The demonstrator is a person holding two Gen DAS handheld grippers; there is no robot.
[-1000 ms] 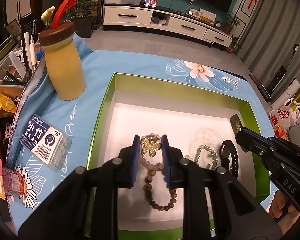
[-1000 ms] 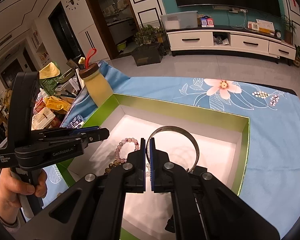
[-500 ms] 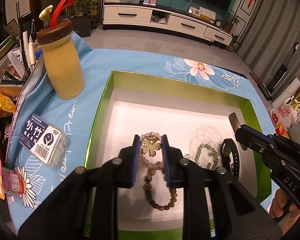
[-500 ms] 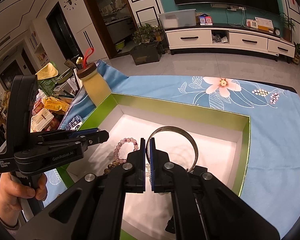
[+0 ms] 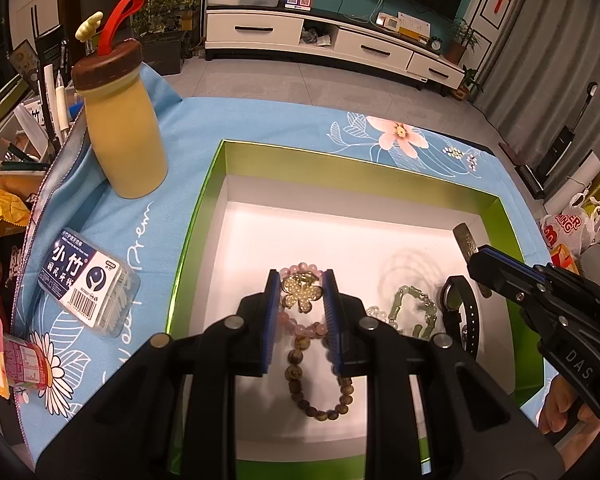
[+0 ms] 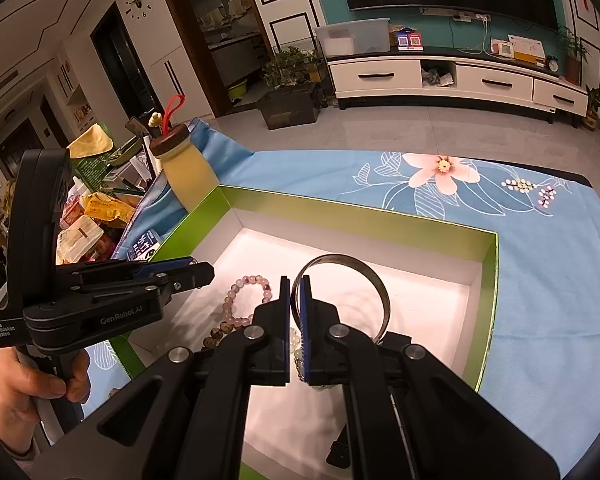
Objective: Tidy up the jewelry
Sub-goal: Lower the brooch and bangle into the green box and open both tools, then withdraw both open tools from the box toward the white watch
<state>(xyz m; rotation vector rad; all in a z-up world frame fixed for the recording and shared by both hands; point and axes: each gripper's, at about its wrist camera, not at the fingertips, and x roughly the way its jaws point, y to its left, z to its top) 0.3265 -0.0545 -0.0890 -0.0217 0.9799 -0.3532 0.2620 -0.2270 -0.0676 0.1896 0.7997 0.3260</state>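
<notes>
Now I hold jewelry over a blue flowered cloth (image 6: 540, 280).
My left gripper (image 5: 301, 296) pinches a gold flower brooch (image 5: 302, 293); my right gripper (image 6: 295, 308) squeezes a silver bangle (image 6: 374, 284) above the green box (image 6: 486, 292), near a tiled floor (image 6: 420, 128).

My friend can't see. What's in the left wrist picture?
The left gripper pinches a gold flower brooch above a green box with a white floor. In the box lie a pink bead bracelet, a brown bead bracelet and a black watch.

Blue floral tablecloth (image 5: 260, 128) carries green box (image 5: 340, 168), yellow bottle (image 5: 124, 136), floss-pick case (image 5: 88, 284).
</notes>
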